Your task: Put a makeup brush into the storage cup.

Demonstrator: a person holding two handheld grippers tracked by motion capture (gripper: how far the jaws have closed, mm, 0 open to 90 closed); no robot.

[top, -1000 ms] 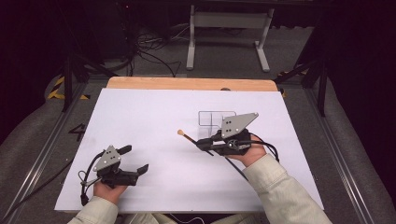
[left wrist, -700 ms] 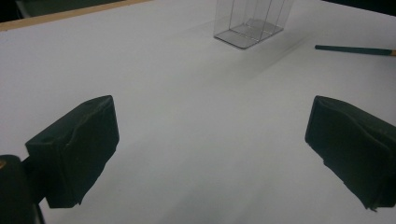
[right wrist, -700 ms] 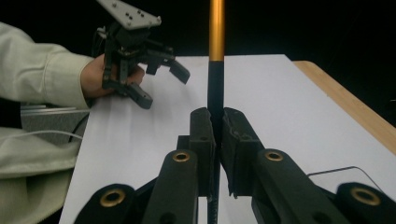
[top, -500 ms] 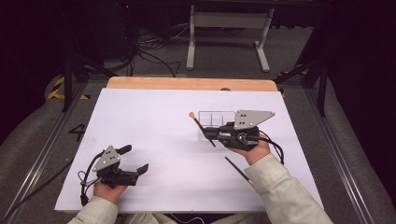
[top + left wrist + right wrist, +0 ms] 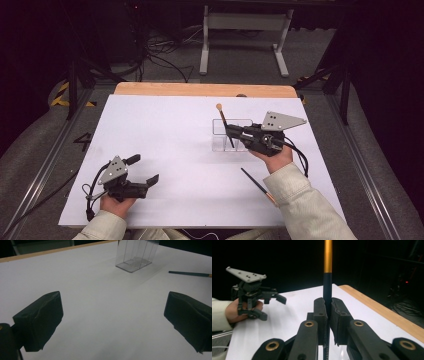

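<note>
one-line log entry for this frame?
right gripper: shut on brush, upright over clear box | left gripper: open, resting on table | second brush: lying on table

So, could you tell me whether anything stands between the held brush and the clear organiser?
Nothing visible does. The right gripper holds the brush over the clear organiser, whose compartments look empty and open on top.

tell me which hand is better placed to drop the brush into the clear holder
Right. The right gripper is already shut on the brush directly over the clear holder. The left gripper rests open and empty near the table's front left.
</note>
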